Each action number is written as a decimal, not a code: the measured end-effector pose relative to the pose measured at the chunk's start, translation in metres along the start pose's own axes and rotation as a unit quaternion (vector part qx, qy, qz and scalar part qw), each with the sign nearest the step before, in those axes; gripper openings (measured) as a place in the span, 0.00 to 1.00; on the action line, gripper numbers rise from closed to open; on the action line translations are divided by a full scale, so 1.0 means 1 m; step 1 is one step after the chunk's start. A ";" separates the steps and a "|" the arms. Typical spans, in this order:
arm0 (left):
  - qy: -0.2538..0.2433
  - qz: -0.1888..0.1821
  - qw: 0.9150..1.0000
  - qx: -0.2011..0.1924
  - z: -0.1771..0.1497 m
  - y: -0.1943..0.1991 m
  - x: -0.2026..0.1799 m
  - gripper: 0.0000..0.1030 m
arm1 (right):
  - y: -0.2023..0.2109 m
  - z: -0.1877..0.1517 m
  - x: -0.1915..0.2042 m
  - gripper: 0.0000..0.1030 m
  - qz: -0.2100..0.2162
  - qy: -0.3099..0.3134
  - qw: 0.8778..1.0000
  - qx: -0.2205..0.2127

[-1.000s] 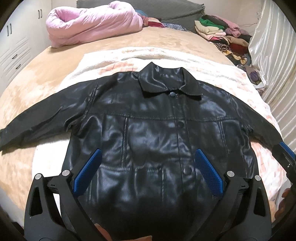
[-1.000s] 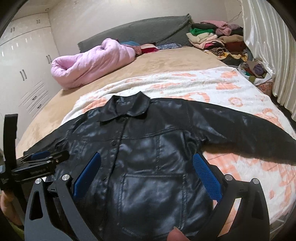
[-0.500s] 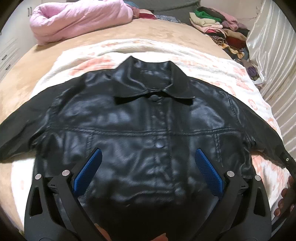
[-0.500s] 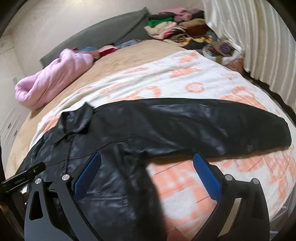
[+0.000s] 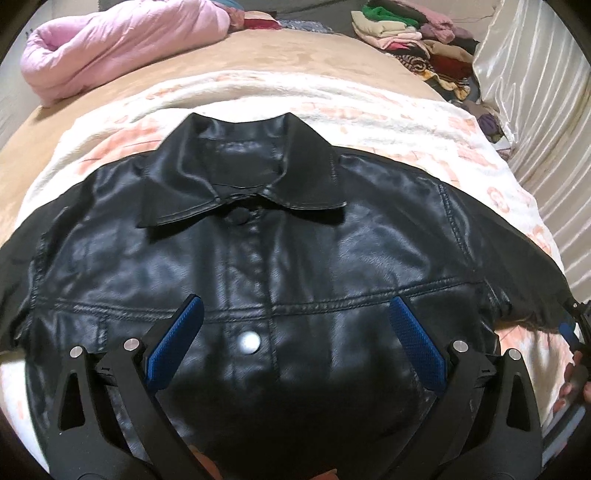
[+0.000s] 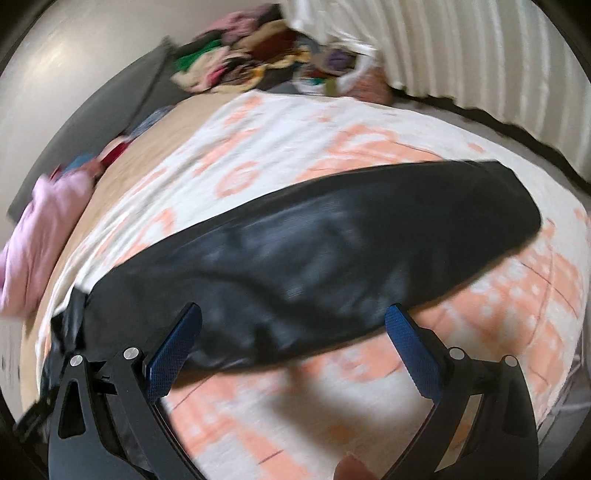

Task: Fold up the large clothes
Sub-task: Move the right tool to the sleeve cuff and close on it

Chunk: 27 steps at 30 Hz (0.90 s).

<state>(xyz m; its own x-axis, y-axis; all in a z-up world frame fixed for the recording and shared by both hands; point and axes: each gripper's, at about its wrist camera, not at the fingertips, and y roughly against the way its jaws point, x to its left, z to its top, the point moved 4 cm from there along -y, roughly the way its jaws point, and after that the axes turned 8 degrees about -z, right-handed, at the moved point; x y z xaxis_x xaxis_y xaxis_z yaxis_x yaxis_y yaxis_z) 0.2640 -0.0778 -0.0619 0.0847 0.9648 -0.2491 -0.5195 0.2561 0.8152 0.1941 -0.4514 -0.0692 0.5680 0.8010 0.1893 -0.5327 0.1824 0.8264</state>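
A black leather jacket (image 5: 288,266) lies face up and buttoned on a white and orange blanket (image 5: 424,122), collar away from me, sleeves spread to both sides. My left gripper (image 5: 291,325) hangs open over the chest, above the second button, with nothing between its blue pads. In the right wrist view the jacket's right sleeve (image 6: 332,251) stretches across the blanket (image 6: 295,147), its cuff at the far right. My right gripper (image 6: 291,332) is open just over the sleeve's near edge, holding nothing. The right wrist view is blurred by motion.
A rolled pink quilt (image 5: 118,44) lies at the bed's far left. A heap of folded and loose clothes (image 5: 413,33) sits at the far right corner beside a pale curtain (image 5: 535,92). A hand (image 5: 572,380) with the other gripper shows at the right edge.
My left gripper has moved up the jacket from the hem toward the collar. My right gripper has swung right, from the jacket's body to the right sleeve. Both stayed open.
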 end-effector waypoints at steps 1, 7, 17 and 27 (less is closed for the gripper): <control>-0.002 0.000 1.000 0.001 0.001 -0.003 -0.001 0.91 | -0.005 0.003 -0.009 0.96 -0.007 -0.016 1.000 0.003; -0.014 -0.002 1.000 0.007 0.009 -0.020 -0.011 0.91 | -0.033 0.011 -0.045 0.96 -0.047 -0.081 0.995 0.018; -0.012 0.000 1.000 0.002 0.012 -0.025 -0.010 0.91 | -0.057 0.034 -0.078 0.96 -0.060 -0.189 0.980 0.011; 0.003 0.001 1.000 0.001 0.013 -0.018 0.000 0.91 | -0.060 0.045 -0.092 0.82 -0.049 -0.228 0.972 -0.010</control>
<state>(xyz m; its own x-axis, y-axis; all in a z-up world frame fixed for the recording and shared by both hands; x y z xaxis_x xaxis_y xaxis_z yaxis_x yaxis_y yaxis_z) 0.2848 -0.0813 -0.0696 0.0776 0.9649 -0.2509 -0.5179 0.2541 0.8169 0.2018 -0.5615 -0.1122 0.8331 0.4438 0.3301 -0.4719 0.2590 0.8427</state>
